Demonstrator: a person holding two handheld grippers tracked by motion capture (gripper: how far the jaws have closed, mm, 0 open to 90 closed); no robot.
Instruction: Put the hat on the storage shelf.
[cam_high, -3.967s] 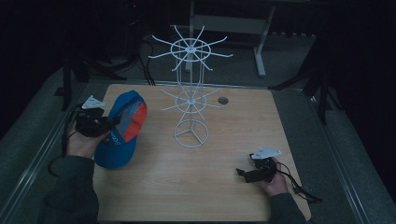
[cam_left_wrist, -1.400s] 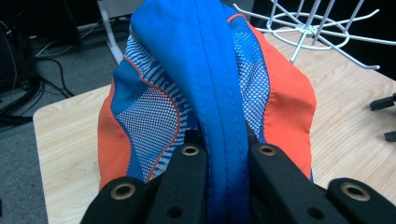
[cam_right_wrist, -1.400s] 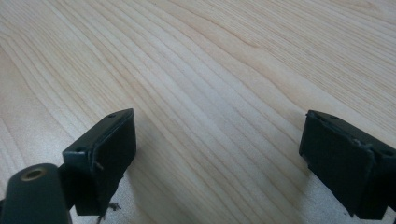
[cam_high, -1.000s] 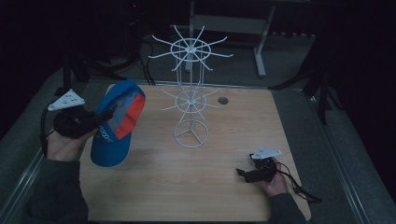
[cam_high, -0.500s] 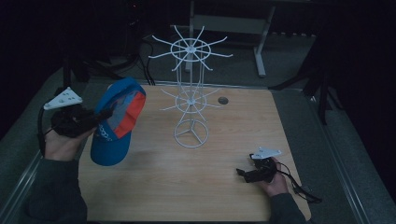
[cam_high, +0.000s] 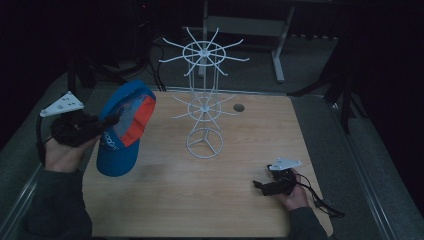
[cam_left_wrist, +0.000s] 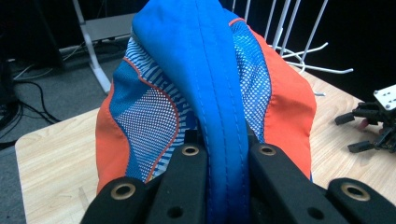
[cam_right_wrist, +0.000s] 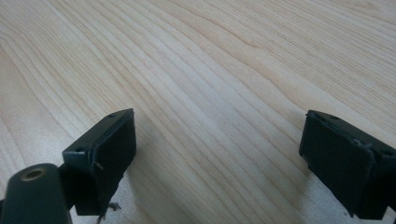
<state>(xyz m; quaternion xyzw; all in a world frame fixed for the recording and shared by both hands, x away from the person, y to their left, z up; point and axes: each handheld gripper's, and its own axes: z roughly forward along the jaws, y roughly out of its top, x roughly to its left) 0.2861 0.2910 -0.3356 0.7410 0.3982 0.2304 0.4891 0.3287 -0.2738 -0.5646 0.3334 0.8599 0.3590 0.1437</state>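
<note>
A blue and orange cap (cam_high: 122, 131) hangs lifted over the table's left edge, its brim pointing down. My left gripper (cam_high: 100, 125) is shut on the cap; in the left gripper view the two black jaws pinch a fold of blue fabric (cam_left_wrist: 224, 154). A white wire rack (cam_high: 204, 100) with spoke arms stands at the middle of the wooden table (cam_high: 210, 205). My right gripper (cam_high: 260, 186) rests low on the table at the front right, open; in the right gripper view its pads (cam_right_wrist: 112, 149) stand wide apart over bare wood with nothing between them.
A small round hole (cam_high: 238, 107) sits in the table top behind the rack. Dark floor, cables and a metal stand leg (cam_high: 278, 55) lie beyond the far edge. The other hand's gripper (cam_left_wrist: 378, 121) shows at the right of the left gripper view.
Since four seconds ago the left hand has lifted the cap off the table and drawn it leftward. Over the last second it has barely moved. The right gripper has stayed put.
</note>
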